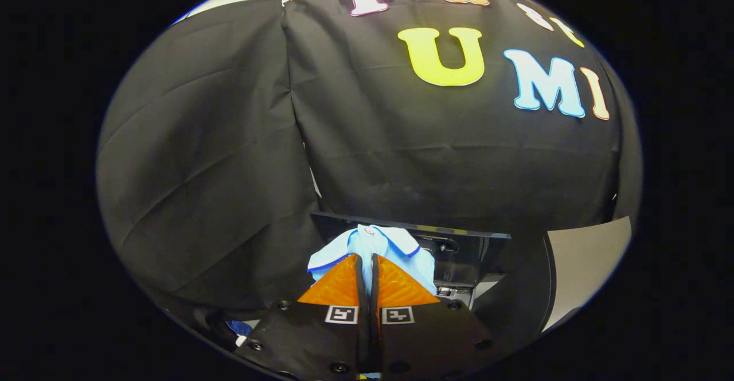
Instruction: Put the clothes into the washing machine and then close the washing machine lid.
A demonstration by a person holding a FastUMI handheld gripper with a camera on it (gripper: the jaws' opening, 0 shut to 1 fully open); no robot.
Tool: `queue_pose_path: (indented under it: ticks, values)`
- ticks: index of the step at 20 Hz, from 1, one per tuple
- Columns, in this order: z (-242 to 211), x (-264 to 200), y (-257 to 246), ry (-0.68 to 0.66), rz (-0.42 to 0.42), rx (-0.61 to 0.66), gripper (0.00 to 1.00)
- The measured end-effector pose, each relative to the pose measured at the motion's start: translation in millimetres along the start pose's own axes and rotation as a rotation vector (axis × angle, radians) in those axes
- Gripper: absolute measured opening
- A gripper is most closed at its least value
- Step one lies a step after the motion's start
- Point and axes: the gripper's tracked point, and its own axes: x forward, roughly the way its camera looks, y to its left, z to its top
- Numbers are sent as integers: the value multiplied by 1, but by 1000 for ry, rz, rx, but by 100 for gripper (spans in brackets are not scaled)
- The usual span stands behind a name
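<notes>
The claw (367, 257) is closed, its two orange fingers (338, 286) drawn almost together, and a light blue garment (373, 243) with a darker blue collar trim is pinched between them. The garment bunches up over and just beyond the fingertips, so it is carried clear of any surface. Taking the garment as the reference: directly behind it and to its right stands a dark, flat panel (459, 234) with a thin pale edge, judged to be the raised lid of the washing machine, though the view is too dark to confirm this. Below that panel, right of the garment, is a shadowed recess (459, 280) with some light fittings, which may be the machine opening; the drum itself cannot be made out. Further right of the garment lies a curved dark rim against a pale grey surface (585, 260). Low and to the left of the garment, beside the claw body, a small patch of blue and white fabric (239, 329) is visible, possibly another item. Task status, as a judgement: pick-up is done, the garment is not yet in the machine, and the lid remains to be closed.
</notes>
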Motion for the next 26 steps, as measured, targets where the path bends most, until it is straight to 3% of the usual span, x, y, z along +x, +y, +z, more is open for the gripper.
queue_pose_path:
  ticks: [11,26]
  values:
    - [-51,39,9,101,12,-14,1]
    - [-121,111,-9,249,-56,-4,1]
